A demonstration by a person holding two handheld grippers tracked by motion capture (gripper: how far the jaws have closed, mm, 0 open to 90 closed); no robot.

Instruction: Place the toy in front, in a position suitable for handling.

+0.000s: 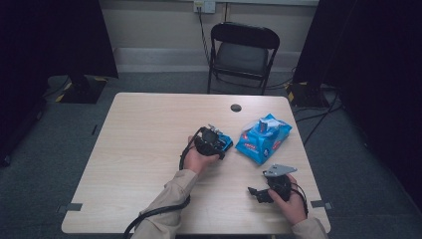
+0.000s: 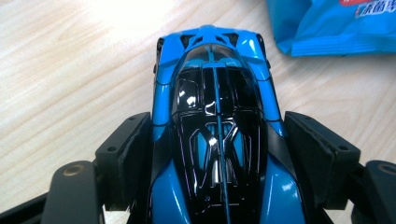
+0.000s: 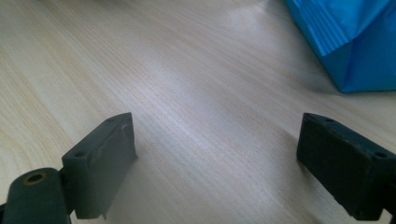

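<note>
A blue and black toy car (image 2: 217, 140) sits between the jaws of my left gripper (image 2: 217, 128), whose pads (image 2: 133, 154) press against its two sides. In the high view the left gripper (image 1: 213, 141) is at the middle of the wooden table (image 1: 144, 154), and the car's (image 1: 226, 143) blue end pokes out to its right. My right gripper (image 1: 256, 193) rests low near the table's front right, open. Nothing but bare wood lies between its wide-apart jaws (image 3: 217, 140).
A blue pack of wipes (image 1: 263, 138) lies right of the car, just beyond the right gripper; its corner (image 3: 348, 42) shows in the right gripper view. A cable hole (image 1: 236, 107) is near the far edge. A black folding chair (image 1: 242, 52) stands behind the table.
</note>
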